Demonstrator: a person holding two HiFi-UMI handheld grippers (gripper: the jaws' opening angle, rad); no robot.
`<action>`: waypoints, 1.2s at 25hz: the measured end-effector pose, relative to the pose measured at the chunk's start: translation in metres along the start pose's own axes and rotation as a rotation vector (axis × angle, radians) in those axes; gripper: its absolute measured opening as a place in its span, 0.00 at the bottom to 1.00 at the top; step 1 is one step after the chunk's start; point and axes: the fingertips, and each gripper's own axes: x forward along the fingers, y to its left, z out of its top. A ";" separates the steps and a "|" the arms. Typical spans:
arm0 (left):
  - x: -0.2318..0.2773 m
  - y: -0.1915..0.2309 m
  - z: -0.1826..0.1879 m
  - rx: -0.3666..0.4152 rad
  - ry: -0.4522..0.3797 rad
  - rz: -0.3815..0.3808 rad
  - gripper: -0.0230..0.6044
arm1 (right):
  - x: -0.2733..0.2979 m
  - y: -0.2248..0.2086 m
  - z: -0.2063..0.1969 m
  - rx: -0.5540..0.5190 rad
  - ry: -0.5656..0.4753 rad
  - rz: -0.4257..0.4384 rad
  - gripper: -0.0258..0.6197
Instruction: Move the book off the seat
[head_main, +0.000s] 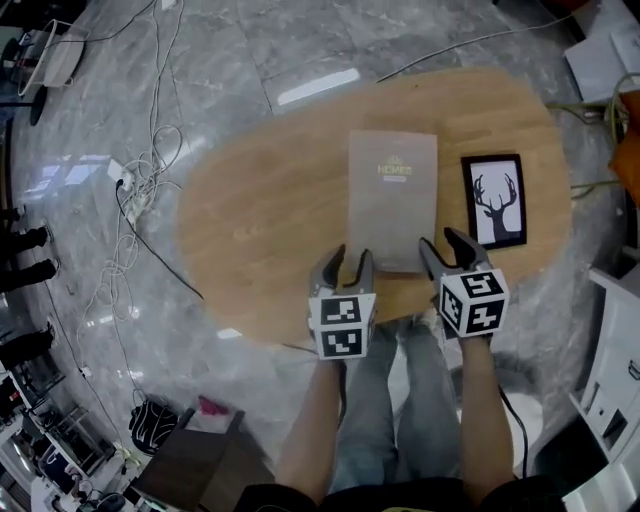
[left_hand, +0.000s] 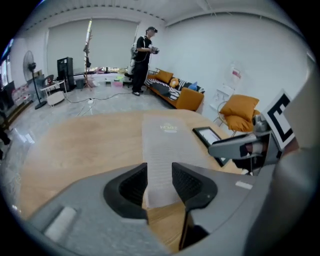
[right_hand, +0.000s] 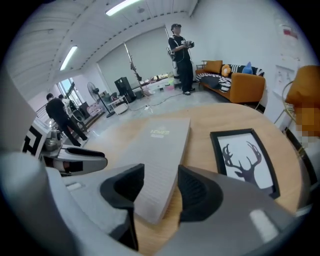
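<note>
A gray book (head_main: 392, 200) is laid flat on an oval wooden table (head_main: 250, 220), near the middle, with a short side turned toward the person. Pale letters can be seen on its cover, but they are too small to be read. To the right of the book, a picture (head_main: 494, 200) of a black deer head in a black frame is laid flat on the same table. A strip of bare wood is left between the two.

The left gripper (head_main: 354, 252) is held at the near left corner of the book and is pointed down at a slant. Its jaws are set apart, though not very wide. In the left gripper view, the near edge of the book is seen in the gap between them. The book is not squeezed by the pads, so nothing is held.

The right gripper (head_main: 436, 238) is held at the near right corner of the book and is slanted down the same way. Its jaws are spread wide. In the right gripper view, that corner is seen in the gap, and no pad is seen pressed on it, so nothing is held there either.

The person's legs (head_main: 400, 380) are seen below the near edge of the table. White cables (head_main: 130, 190) are spread over the gray stone floor (head_main: 220, 50). Far across the room, an orange sofa (left_hand: 182, 97) is set by the wall, and a person in dark clothes (left_hand: 142, 60) is seen standing beside it.
</note>
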 end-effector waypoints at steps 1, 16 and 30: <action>-0.003 -0.004 0.011 -0.028 -0.031 -0.005 0.27 | -0.006 0.001 0.008 0.000 -0.018 0.022 0.36; -0.140 -0.090 0.187 -0.291 -0.474 0.095 0.05 | -0.180 0.015 0.173 -0.023 -0.344 0.306 0.04; -0.279 -0.167 0.345 0.085 -0.781 0.234 0.05 | -0.334 0.038 0.314 -0.218 -0.644 0.298 0.04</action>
